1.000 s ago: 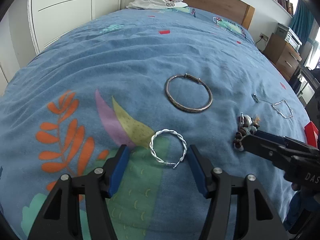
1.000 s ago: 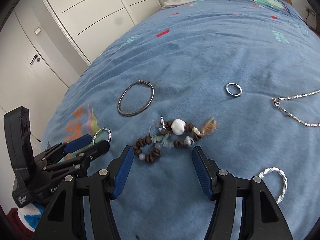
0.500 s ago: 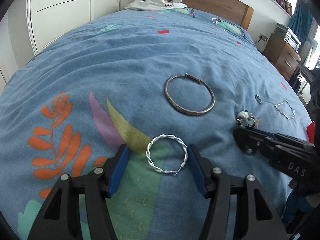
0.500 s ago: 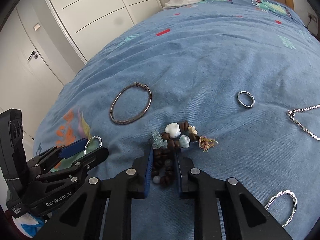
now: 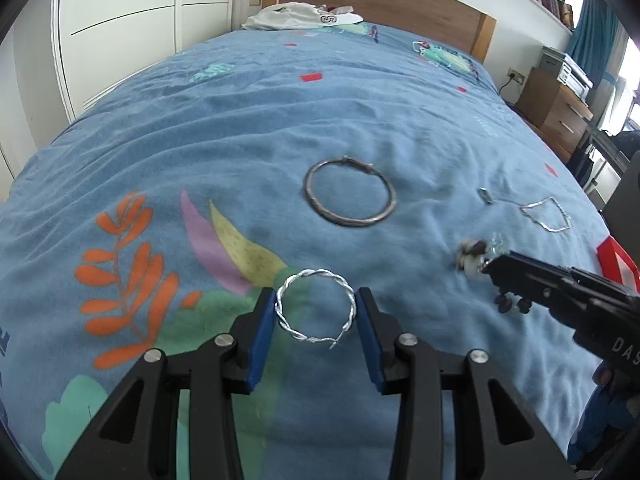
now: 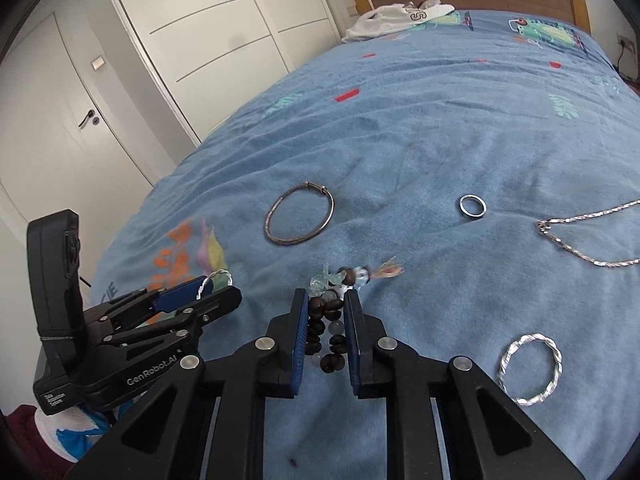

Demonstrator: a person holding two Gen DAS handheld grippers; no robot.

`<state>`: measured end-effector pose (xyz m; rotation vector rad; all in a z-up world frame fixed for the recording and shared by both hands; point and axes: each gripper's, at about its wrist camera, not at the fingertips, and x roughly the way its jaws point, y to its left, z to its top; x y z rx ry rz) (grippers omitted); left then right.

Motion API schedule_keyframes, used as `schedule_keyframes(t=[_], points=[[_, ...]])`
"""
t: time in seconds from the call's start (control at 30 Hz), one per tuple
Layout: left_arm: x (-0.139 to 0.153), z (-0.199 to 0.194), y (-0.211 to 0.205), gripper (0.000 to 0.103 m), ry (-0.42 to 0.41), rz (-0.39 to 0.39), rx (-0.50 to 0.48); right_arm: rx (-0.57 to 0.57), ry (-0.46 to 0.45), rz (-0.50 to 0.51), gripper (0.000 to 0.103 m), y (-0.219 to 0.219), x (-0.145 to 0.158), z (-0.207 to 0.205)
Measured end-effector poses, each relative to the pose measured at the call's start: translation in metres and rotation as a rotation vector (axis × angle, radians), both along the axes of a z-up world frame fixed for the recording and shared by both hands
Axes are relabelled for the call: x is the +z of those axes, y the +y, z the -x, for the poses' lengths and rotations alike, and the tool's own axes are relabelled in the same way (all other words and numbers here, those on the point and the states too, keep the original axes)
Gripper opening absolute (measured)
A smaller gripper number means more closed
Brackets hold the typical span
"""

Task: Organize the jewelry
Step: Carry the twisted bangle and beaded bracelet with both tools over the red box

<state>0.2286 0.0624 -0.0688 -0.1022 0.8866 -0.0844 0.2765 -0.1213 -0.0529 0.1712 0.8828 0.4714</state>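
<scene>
My left gripper (image 5: 316, 320) is shut on a twisted silver bangle (image 5: 315, 311), its blue pads touching both sides. My right gripper (image 6: 326, 328) is shut on a beaded bracelet (image 6: 330, 320) of brown, white and pale blue beads and holds it above the blue bedspread (image 6: 440, 128); it also shows in the left wrist view (image 5: 476, 258). A dark round bangle (image 5: 349, 193) lies further back, also in the right wrist view (image 6: 300, 220). A second twisted silver bangle (image 6: 530, 368) lies at the right.
A small silver ring (image 6: 472, 205) and a silver chain (image 6: 584, 236) lie on the bed to the right; the chain also shows in the left wrist view (image 5: 546, 214). A red box (image 5: 616, 258) sits at the right edge. White clothing (image 5: 300, 18) lies by the headboard.
My right gripper closed on the beaded bracelet and lifted it off the bedspread. My left gripper closed from wide open onto the twisted silver bangle.
</scene>
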Motion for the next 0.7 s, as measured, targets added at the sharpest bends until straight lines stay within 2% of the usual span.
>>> schedule_keyframes(t=[0.4, 0.7], points=[[0.034, 0.041, -0.033, 0.038, -0.042, -0.006, -0.068, -0.013, -0.046, -0.021, 0.017, -0.02, 0.037, 0.054], [0.065, 0.066, -0.078, 0.038, -0.08, 0.016, -0.16, -0.083, -0.103, -0.001, 0.017, -0.062, 0.071, 0.099]])
